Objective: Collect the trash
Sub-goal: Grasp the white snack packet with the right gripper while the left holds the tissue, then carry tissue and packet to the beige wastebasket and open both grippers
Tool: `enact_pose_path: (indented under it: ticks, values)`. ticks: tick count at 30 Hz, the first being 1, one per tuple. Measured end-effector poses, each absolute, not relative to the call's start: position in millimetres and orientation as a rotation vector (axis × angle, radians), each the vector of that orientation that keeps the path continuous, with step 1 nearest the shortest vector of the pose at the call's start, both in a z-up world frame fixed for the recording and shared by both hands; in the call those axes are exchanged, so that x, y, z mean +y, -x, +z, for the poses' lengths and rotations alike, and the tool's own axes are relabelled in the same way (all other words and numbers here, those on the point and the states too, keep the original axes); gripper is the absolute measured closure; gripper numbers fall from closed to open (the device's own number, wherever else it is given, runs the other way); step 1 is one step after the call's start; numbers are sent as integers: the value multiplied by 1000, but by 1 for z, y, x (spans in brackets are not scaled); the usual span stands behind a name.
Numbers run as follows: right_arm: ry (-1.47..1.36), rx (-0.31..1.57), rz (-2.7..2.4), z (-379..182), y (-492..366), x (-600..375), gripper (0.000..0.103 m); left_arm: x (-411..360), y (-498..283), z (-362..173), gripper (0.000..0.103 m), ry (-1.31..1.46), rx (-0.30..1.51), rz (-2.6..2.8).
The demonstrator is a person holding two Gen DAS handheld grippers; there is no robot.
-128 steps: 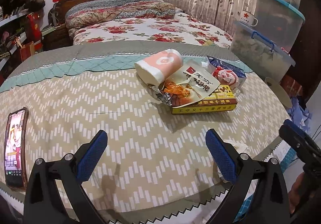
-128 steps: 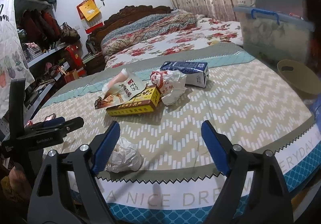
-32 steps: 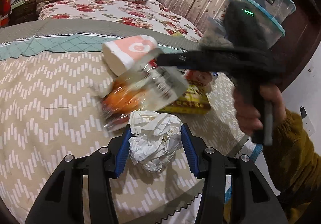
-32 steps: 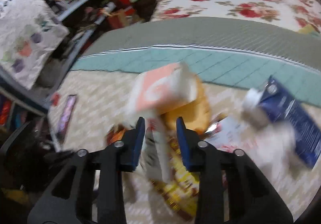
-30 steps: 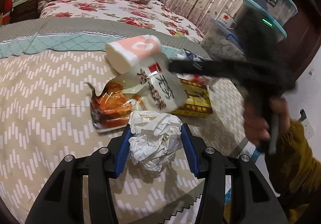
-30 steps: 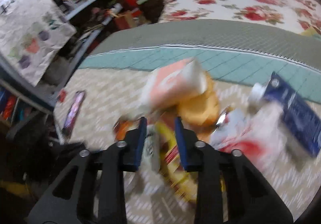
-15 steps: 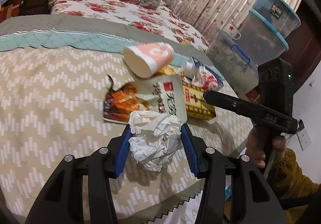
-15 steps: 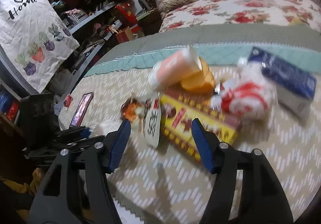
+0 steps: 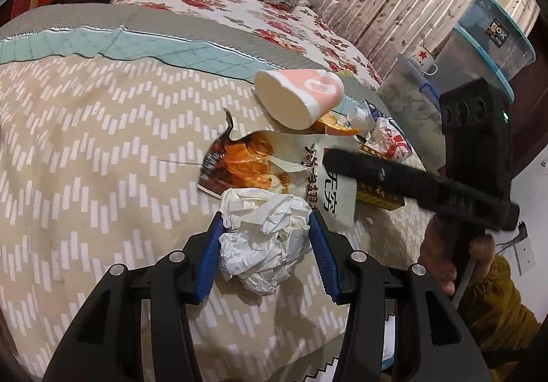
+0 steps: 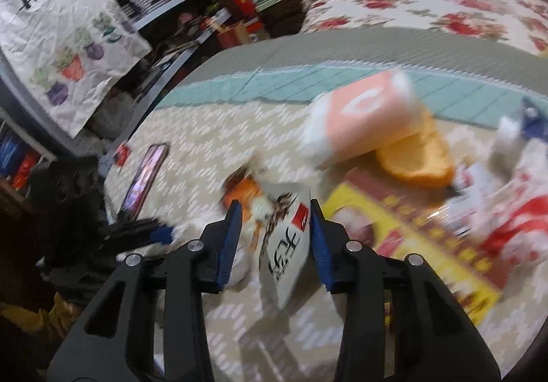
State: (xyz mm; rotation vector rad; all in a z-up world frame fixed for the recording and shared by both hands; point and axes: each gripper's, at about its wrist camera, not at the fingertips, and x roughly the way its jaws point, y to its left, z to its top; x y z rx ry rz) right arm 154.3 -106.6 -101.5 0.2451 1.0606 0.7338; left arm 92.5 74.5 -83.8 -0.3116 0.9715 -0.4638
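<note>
1. Covering nearly everything is the quilted bedspread (image 9: 85, 142), soft tan cloth with white zigzag dashes, a teal band and a grey ribbed strip along its far side; every place below is given from it.
2. Lying flat near the bedspread's right edge is the yellow box (image 10: 428, 245), a rectangular cardboard slab with red print, blurred in the right wrist view.
3. Resting tilted on the heap over the bedspread, the tissue pack (image 9: 301, 97) is a plump rounded block, pink plastic wrap with white ends.
4. Spread on the bedspread beside the box, the snack bag (image 9: 274, 169) is glossy crinkled foil, white and orange, with a torn curling corner.
5. Held just above the bedspread's near edge, the crumpled paper ball (image 9: 267, 238) is white, creased and lumpy.
6. Clamping that paper ball from both sides is the left gripper (image 9: 265, 245), black plastic with ribbed blue pads.
7. Reaching over the bedspread, the right gripper (image 10: 274, 231) has just been closing, with the snack bag's white end standing between its blue pads; the right pad touches the foil, the left stands apart, so the bag is not yet pinched.
8. Lying on the bedspread's far-left part, a phone (image 10: 145, 176) is a thin dark slab with a lit screen.
</note>
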Motion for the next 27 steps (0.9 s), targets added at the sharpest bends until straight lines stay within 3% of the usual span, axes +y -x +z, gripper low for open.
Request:
enact_pose_path:
  ticks: [4,6,7,18,27]
  values:
    - [-248,1092,774,-109,-144,-96,63,75,-90,-85,56,310,965,-468]
    - [-268,1121,784,-117,-142,-92,75,74,-90,-86,56,303,966,-465]
    - [-289,1117,791,-117,-140,-93,88,73,-89,-85,56,297,964,-462]
    - [-431,881,715,-67,-86,-150,89,68,-72,-49,56,336,890,-561]
    - [-549,735,399,-66,-15,-278,89,-39,-85,-10,56,159,876,-745]
